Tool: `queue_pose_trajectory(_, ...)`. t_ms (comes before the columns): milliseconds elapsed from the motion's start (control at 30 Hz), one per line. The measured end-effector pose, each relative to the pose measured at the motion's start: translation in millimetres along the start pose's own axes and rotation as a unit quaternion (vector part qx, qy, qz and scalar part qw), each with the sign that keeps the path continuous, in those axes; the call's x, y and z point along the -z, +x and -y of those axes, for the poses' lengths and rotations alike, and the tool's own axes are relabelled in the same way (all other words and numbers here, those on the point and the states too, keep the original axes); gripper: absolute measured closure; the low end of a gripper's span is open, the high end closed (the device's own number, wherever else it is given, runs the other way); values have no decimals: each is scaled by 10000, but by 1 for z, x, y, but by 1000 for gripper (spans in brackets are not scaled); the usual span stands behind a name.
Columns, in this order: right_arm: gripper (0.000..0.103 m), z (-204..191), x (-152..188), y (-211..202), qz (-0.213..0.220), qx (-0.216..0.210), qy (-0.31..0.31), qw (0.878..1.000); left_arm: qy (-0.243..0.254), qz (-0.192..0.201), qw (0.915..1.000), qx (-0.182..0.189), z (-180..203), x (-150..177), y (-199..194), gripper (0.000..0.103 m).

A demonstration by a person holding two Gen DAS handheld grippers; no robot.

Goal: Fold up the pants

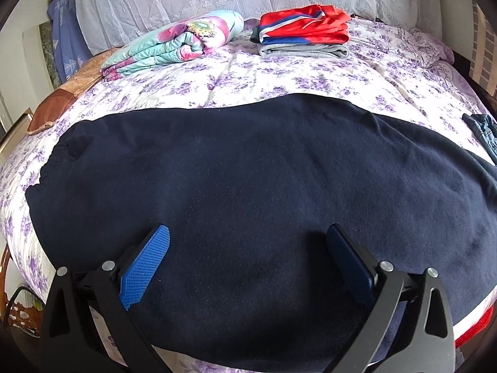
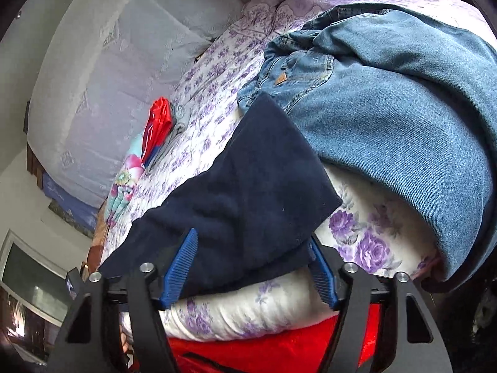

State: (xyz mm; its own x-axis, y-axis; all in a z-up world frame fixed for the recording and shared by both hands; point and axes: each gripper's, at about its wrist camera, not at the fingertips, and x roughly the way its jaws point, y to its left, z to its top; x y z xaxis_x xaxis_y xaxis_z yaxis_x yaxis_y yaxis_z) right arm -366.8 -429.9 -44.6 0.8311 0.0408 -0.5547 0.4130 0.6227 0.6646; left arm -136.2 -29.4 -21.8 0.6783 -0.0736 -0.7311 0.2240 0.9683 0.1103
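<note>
Navy pants [image 1: 248, 171] are lying flat across the near bed [image 1: 248, 77]. Left gripper [image 1: 248, 242] is hovering above them, fingers released. Right gripper [image 2: 251, 248] fingers are straddling the pants' end, not clamped. Jeans [image 2: 388, 108] are lying right.

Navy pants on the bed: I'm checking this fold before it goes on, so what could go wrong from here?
1. The right gripper straddles one end of the navy pants at the mattress edge; closing there, it may pinch the floral bedspread along with the cloth.
2. The jeans overlap that same end, so lifting it could drag them.
3. The left gripper is open and holds nothing, so the pants may slide when pulled.
</note>
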Motion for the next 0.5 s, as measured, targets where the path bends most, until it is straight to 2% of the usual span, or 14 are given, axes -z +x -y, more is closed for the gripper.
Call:
queue_pose_trajectory(33,61,2,0,1,83,32,70,9999,9,11,10000,0,0,0,0,4)
queue_pose_trajectory(67,68,6,-1,1,123,33,174,9998,16,25,10000,3,0,1,0,4)
queue_pose_trajectory(133,75,10,-2,2,173,-90,355,9992,45,63,10000,-1,-1,2,0,4)
queue_pose_trajectory(300,79,-7,-4,1,378,71,117,9992,75,154,9999,12,-1,4,0,4)
queue_pose_trajectory(500,83,-34,-11,-5,673,-32,-261,9974,74,163,9998,104,-4,4,0,4)
